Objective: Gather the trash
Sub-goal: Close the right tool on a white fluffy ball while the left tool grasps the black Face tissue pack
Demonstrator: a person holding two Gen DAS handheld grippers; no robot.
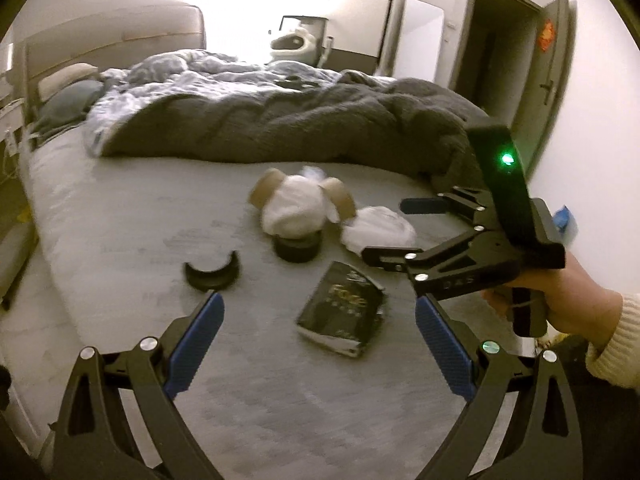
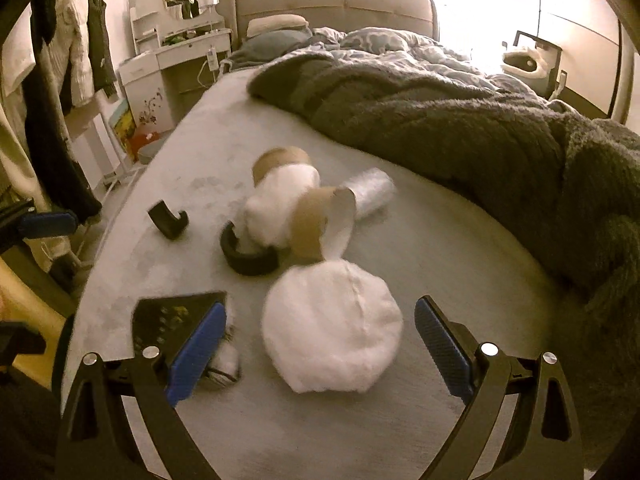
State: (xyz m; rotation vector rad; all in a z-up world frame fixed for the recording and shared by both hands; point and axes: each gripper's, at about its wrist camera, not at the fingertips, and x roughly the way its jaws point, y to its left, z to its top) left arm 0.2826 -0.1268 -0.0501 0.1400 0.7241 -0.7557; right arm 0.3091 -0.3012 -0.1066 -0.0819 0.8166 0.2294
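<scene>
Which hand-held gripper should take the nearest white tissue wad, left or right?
Right. The right hand-held gripper is open, with the white tissue wad centred between its fingers. The left hand-held gripper, also open, faces the black wrapper instead; the wad lies beyond it.

On the bed (image 1: 120, 216) the litter lies in a loose cluster, with the heaped blanket (image 1: 288, 124) behind it. In the left wrist view, two cardboard tubes (image 1: 264, 190) and a wad of tissue (image 1: 294, 210) sit on a round ring (image 1: 297, 248); a curved clip (image 1: 212, 274) lies apart to its left, a second wad (image 1: 378, 230) just right — and a foil packet (image 1: 342, 310) nearest the camera. Pillows (image 2: 276, 24) lie at the headboard end, and a dressing table (image 2: 180, 56) stands beside the bed.
</scene>
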